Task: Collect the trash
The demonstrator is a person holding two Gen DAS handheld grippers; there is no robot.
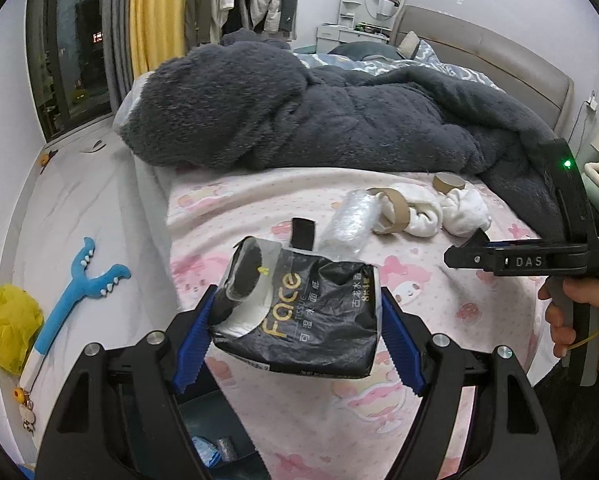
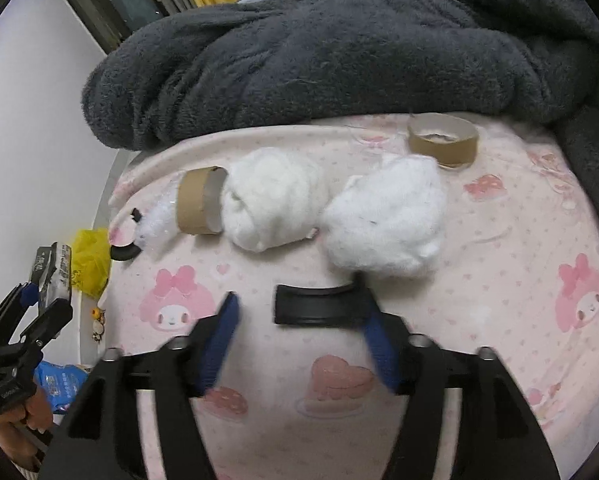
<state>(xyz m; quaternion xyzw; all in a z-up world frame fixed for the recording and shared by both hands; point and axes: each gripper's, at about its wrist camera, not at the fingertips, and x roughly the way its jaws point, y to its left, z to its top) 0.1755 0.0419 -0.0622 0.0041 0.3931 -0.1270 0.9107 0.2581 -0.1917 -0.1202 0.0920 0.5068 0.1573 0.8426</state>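
Note:
My left gripper (image 1: 297, 340) is shut on a crumpled black tissue pack (image 1: 299, 312) marked "Face", held above the bed's edge. It shows small in the right wrist view (image 2: 53, 270). My right gripper (image 2: 299, 336) is open just above the pink sheet, with a curved black plastic piece (image 2: 319, 306) between its blue fingertips. Beyond it lie two white tissue wads (image 2: 273, 204) (image 2: 387, 220), a cardboard ring (image 2: 201, 206) and a second ring (image 2: 443, 144). In the left wrist view the right gripper (image 1: 471, 256) is at the right, near the wads (image 1: 463, 212).
A dark grey fleece blanket (image 1: 319, 112) is heaped across the bed behind the trash. A clear plastic wrap (image 1: 351, 220) and a black strip (image 1: 302, 232) lie on the sheet. On the floor are a yellow bag (image 1: 7, 324), a blue toy (image 1: 75, 292) and a blue packet (image 2: 61, 384).

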